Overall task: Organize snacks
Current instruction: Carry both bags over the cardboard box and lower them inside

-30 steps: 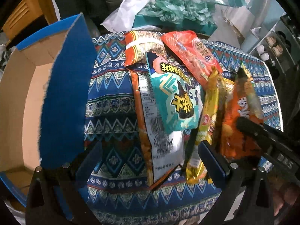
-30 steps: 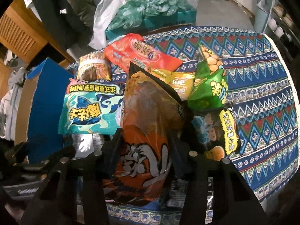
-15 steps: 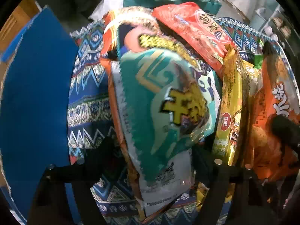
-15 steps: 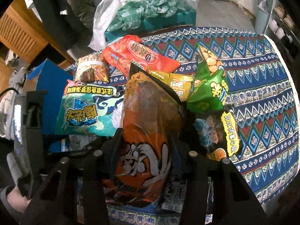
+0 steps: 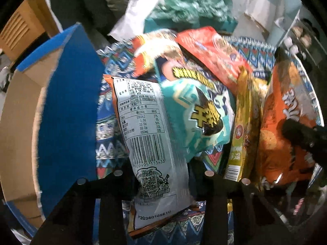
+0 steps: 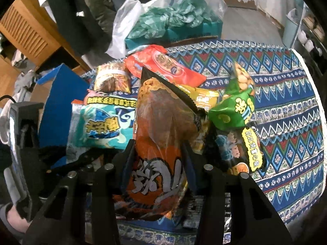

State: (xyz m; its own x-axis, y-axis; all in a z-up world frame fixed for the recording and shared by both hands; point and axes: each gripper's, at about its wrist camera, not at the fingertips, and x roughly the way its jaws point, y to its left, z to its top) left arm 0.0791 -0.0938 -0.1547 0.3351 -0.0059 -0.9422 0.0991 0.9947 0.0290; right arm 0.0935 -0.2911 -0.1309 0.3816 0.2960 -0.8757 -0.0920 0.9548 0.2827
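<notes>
**Grip taken on label-side bag**

Left gripper (image 5: 163,185) has just been closing; its jaws now clench the silver-backed bag (image 5: 151,143), low centre of frame. Right gripper (image 6: 157,163) grasps the orange bag (image 6: 157,143). Both look ready to transfer. The open box (image 5: 69,106) stands at left; teal bag (image 5: 196,114) and yellow packet (image 5: 243,126) crowd alongside on the patterned cloth (image 6: 286,106).

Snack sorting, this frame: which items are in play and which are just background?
In play:
- left gripper, closed on silver-backed bag
- right gripper, closed on orange chip bag
- teal bag, red bag, green bag
- blue cardboard box

Background:
- patterned tablecloth
- white plastic bag
- wooden cabinet
</notes>
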